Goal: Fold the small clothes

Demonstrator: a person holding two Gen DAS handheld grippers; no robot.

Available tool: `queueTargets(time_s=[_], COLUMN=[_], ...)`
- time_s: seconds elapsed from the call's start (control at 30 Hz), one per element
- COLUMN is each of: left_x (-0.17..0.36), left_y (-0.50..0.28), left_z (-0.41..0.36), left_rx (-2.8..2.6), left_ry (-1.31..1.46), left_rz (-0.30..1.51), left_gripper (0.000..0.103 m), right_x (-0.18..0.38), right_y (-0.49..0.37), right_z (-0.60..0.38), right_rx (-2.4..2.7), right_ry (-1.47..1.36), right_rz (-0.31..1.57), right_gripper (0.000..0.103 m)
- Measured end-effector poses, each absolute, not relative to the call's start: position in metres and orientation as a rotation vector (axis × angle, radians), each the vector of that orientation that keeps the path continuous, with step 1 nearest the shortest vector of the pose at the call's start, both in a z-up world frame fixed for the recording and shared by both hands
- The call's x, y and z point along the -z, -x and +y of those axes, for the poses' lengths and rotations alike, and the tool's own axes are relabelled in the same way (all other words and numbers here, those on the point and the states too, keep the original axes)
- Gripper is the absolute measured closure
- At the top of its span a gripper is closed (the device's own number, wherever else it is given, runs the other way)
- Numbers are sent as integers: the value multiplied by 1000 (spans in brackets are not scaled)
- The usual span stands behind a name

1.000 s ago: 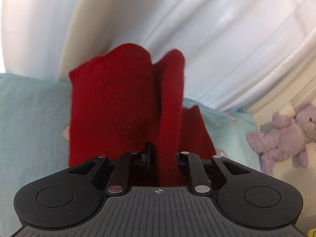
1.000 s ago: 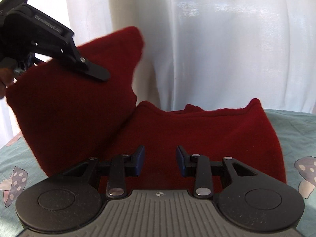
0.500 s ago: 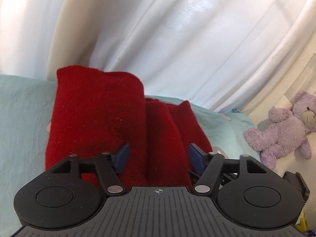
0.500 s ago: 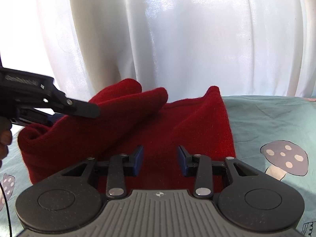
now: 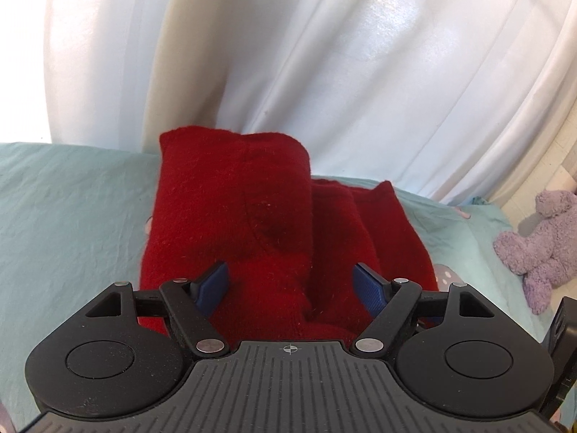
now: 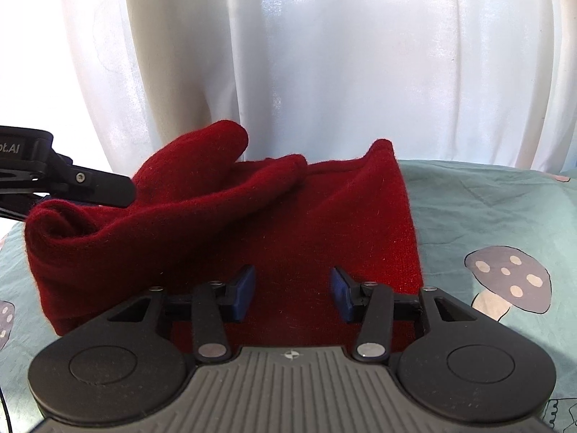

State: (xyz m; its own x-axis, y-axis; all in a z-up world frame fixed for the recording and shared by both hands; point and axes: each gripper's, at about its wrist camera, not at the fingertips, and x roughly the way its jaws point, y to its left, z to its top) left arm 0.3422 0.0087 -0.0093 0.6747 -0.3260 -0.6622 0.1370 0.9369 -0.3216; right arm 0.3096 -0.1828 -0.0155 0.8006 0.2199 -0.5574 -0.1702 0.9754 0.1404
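Observation:
A dark red knit garment (image 5: 234,216) lies on the light teal sheet (image 5: 65,209), with its left part folded over onto the rest. It also shows in the right wrist view (image 6: 324,223), where the folded flap (image 6: 173,195) lies bunched on top. My left gripper (image 5: 294,285) is open and empty just above the fold. It appears from the side in the right wrist view (image 6: 72,184). My right gripper (image 6: 292,290) is open and empty over the garment's near edge.
The sheet has mushroom prints (image 6: 505,285). White curtains (image 6: 324,54) hang right behind the bed. A purple teddy bear (image 5: 541,245) lies at the right.
My left gripper lowered the lifted red flap onto the garment, opened and let it go. My right gripper stayed open over the near edge.

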Motion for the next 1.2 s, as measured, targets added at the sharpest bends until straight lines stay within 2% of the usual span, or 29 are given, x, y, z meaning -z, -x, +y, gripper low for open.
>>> queueTargets(time_s=[0.27, 0.43, 0.53, 0.7, 0.87, 0.93, 1.07, 1.2], left_x=[-5, -9, 0, -8, -22, -10, 29, 33], left_y=[-320, -301, -300, -286, -280, -291, -322, -325], left_z=[23, 44, 58, 73, 72, 72, 63, 39], left_rx=[199, 129, 101, 158, 110, 40, 25, 101], left_ry=[236, 206, 263, 405, 344, 299, 262, 240], left_rz=[777, 722, 750, 694, 628, 673, 817, 841], left_gripper=[22, 10, 10, 12, 10, 10, 14, 16], right_x=[5, -11, -19, -28, -17, -11, -3, -1], right_y=[-299, -303, -316, -337, -358, -367, -386, -410], right_z=[-182, -187, -197, -209, -196, -192, -179, -164], right_rx=[-222, -270, -334, -439, -515, -558, -600, -625], right_ry=[-86, -153, -279, -457, -492, -532, -586, -612], right_rz=[599, 592, 609, 647, 726, 760, 801, 829], right_gripper=[54, 44, 39, 30, 26, 21, 20, 18])
